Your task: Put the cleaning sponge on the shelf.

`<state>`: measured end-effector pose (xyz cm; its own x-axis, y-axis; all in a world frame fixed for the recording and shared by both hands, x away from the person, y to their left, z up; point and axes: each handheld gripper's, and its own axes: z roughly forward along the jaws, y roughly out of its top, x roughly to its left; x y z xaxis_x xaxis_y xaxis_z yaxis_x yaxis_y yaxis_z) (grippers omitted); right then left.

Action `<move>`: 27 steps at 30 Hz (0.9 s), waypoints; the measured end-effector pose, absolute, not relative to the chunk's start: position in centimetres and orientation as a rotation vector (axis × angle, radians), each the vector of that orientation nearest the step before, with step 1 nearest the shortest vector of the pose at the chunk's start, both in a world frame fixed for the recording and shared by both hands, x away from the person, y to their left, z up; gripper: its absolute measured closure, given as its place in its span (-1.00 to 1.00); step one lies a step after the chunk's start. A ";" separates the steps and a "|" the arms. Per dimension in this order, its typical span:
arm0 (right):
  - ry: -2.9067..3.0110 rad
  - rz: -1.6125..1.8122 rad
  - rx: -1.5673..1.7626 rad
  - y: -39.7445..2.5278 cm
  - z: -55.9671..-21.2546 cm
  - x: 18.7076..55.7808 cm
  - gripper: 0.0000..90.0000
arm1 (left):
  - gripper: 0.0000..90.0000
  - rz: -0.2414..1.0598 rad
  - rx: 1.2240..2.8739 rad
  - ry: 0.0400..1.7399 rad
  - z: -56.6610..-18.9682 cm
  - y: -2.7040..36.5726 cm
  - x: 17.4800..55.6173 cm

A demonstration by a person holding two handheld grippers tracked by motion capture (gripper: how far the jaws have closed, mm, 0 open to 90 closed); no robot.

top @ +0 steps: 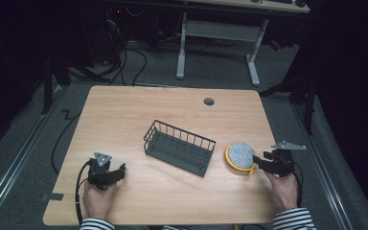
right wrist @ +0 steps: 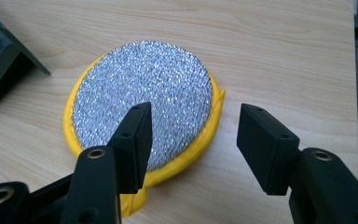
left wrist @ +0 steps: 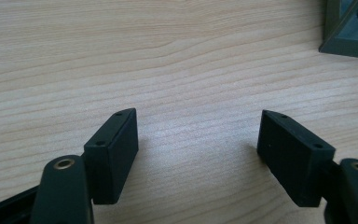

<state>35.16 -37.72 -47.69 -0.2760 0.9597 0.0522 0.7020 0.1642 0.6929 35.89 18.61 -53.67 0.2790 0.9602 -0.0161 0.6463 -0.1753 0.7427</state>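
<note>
My right claw [right wrist: 193, 142] is spread wide right at the near edge of the round scrubber [right wrist: 142, 119], which lies flat just right of the wire basket [top: 178, 147]. It looks light and squishy (sparkly top, yellow rim), so I'd pinch the rim. Left claw [left wrist: 198, 140] is wide too, holding nothing.

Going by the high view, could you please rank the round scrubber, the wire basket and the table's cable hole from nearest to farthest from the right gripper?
1. Round scrubber, right at the right gripper.
2. Wire basket, table centre.
3. Cable hole, far edge.
</note>
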 end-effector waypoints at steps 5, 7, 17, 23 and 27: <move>2.114 0.826 1.598 -37.5 -47.5 37.3 -0.02 | -0.34 0.624 1.907 1.442 -53.7 18.6 35.9; 2.128 0.814 1.607 -37.4 -47.5 37.7 -0.03 | -0.34 0.624 1.907 1.442 -53.7 18.6 35.9; 2.189 0.781 1.655 -37.1 -47.5 40.0 -0.09 | -0.35 0.626 1.909 1.441 -53.7 18.6 35.9; 2.231 0.741 1.704 -37.2 -47.8 41.1 -0.11 | -0.36 0.625 1.910 1.440 -53.7 18.6 35.9; 2.248 0.717 1.725 -37.2 -48.4 41.6 -0.10 | -0.36 0.624 1.911 1.438 -53.7 18.6 35.9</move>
<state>41.57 -37.24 -48.40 -0.2876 0.9503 0.1195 0.8437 0.1923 0.5011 35.90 18.56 -53.67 0.2824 0.9592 -0.0129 0.6460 -0.1801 0.7418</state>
